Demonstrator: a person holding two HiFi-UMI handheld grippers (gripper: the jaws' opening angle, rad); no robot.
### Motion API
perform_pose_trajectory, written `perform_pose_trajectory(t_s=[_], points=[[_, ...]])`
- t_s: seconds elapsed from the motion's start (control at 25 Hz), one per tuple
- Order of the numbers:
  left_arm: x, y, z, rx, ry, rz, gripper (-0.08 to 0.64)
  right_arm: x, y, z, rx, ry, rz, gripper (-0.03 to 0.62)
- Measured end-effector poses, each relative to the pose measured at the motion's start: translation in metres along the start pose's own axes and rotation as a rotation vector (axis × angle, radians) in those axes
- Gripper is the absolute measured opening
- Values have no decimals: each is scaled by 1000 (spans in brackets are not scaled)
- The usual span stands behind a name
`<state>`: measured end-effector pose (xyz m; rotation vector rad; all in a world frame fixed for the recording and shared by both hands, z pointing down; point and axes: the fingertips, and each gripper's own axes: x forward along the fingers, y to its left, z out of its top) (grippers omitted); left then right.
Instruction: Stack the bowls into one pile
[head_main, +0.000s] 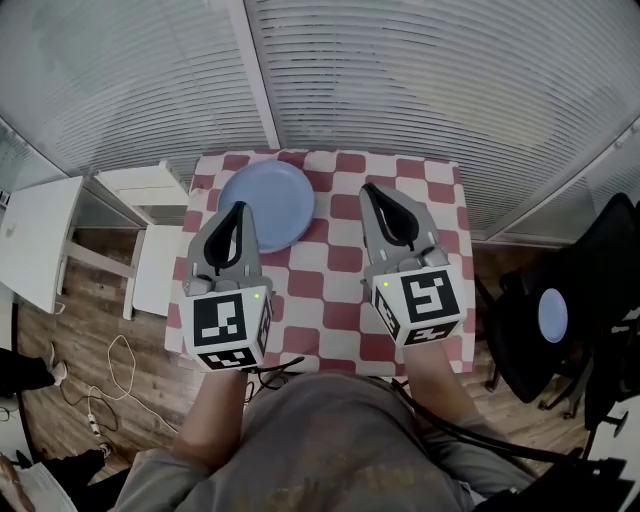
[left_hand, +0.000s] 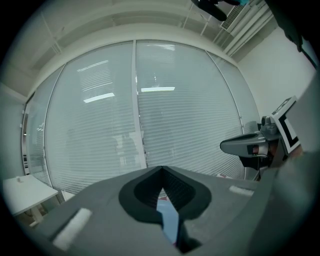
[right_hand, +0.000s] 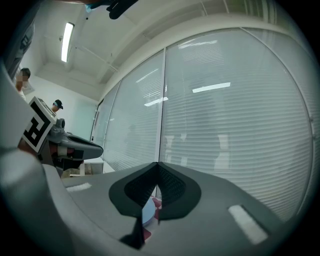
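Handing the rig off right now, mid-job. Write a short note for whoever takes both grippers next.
Left gripper: shut, empty, above the checked table, with its tip over the left part of the blue bowl in the head view.
Right gripper: shut, empty, above the table's right half.
Bowls: one blue bowl shape at the table's far left; single or already piled, cannot tell. A pale blue round thing sits on the black chair.
Left: check the chair item; if it is a bowl, probably add it.
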<state>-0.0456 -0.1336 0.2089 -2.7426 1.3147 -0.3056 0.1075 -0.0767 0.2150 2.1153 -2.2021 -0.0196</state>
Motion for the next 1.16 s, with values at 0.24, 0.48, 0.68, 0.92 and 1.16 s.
perform_pose_trajectory(t_s=[0.24, 0.48, 0.68, 0.92, 1.16], points=[[0, -6, 0, 9, 3, -7, 0, -4, -4, 0, 6, -4, -5, 25], [0, -9, 0, 15, 7, -8, 0, -5, -4, -1, 7, -6, 1, 25], [-1, -10, -1, 19, 9, -14, 0, -6, -4, -1, 4, -7, 3, 25], [0, -11, -2, 23, 11, -21, 0, -5, -4, -3, 6, -1, 2, 25], [-1, -12, -4, 24, 15, -22, 0, -6, -2, -5, 1, 3, 4, 25]])
